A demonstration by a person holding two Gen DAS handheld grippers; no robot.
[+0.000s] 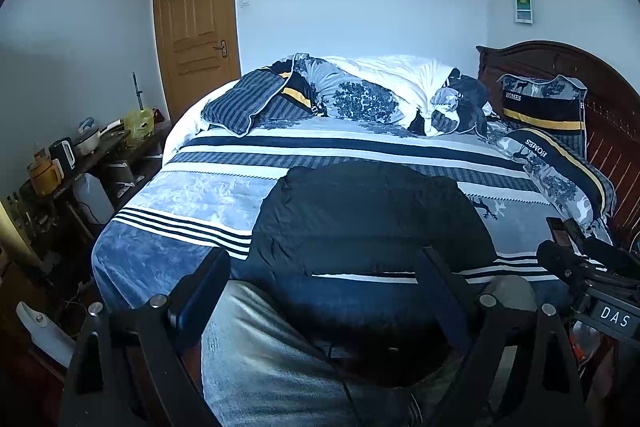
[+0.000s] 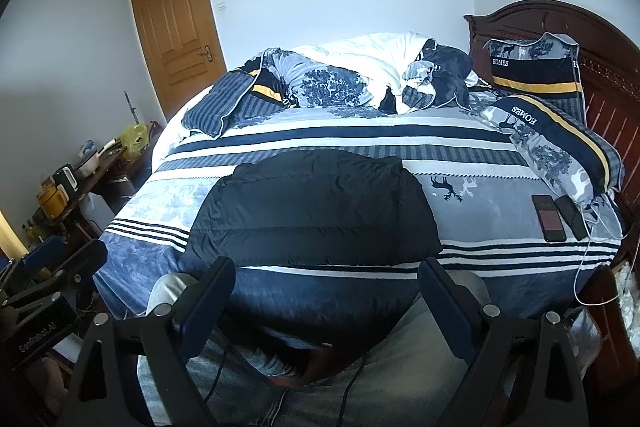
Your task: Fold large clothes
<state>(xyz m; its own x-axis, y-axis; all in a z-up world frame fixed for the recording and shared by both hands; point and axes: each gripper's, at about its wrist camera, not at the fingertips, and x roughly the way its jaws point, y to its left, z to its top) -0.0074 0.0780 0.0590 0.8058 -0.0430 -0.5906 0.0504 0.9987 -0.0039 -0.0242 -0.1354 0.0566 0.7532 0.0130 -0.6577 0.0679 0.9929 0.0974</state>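
Both tongs, left (image 1: 322, 281) and right (image 2: 326, 285), stood wide, empty, held back off near edge of bed (image 2: 280, 293). Black puffer jacket (image 2: 316, 211) lay flat by near edge, roughly mid-width, hem toward me.

Risks I judged:
- Slick quilted shell could slip from a thin pinch; fold would spring open.
- Uneven grabs would skew crease.
- Two phones (image 2: 560, 219) and white cable (image 2: 588, 259) near right edge; a swung sleeve could snag them.
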